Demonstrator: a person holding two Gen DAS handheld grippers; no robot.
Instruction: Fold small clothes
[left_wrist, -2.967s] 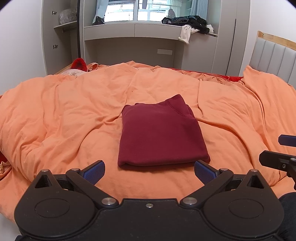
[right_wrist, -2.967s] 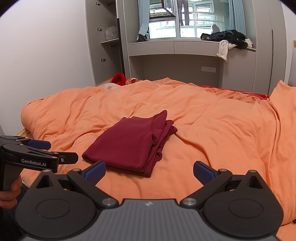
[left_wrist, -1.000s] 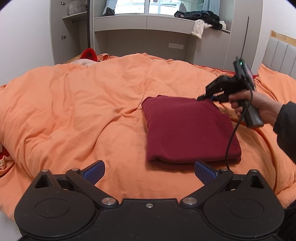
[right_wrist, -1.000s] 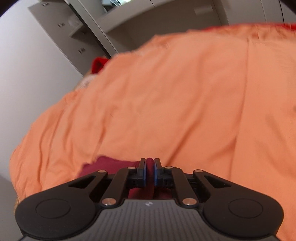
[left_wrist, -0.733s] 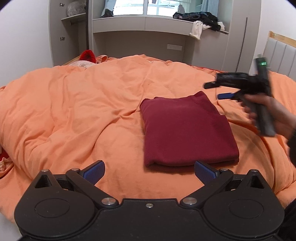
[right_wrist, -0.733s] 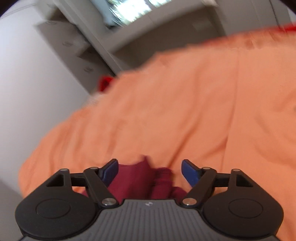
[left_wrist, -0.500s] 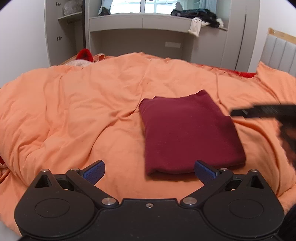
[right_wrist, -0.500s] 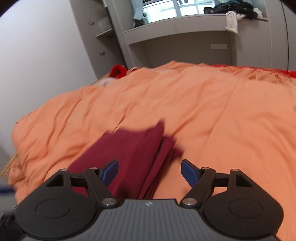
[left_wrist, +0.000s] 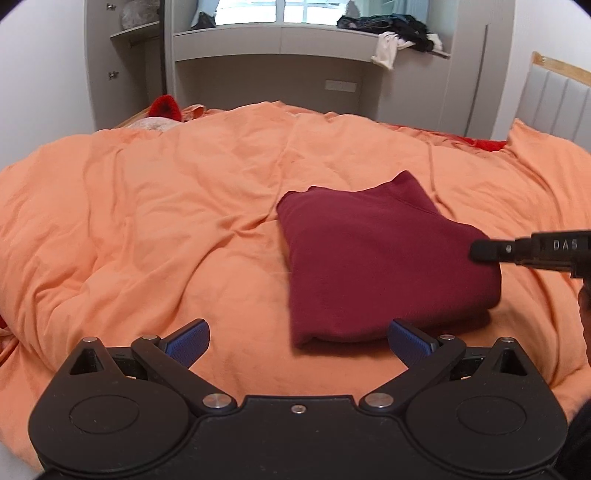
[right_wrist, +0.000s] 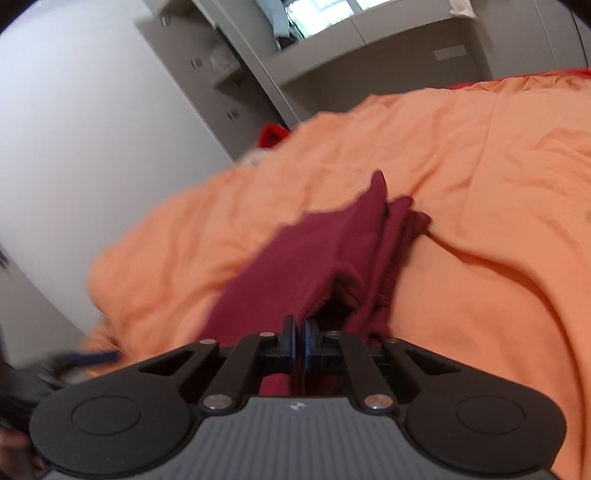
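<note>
Right hand-held gripper (right_wrist: 300, 338) pinches maroon garment (right_wrist: 314, 258) edge, pic blurred.

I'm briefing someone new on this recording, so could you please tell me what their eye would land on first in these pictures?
First comes the big orange duvet that covers the whole bed. In its middle lies a dark red garment, folded into a neat block. The right gripper is shut on that garment's near edge, while the left gripper hangs open above the duvet, short of the garment.
</note>
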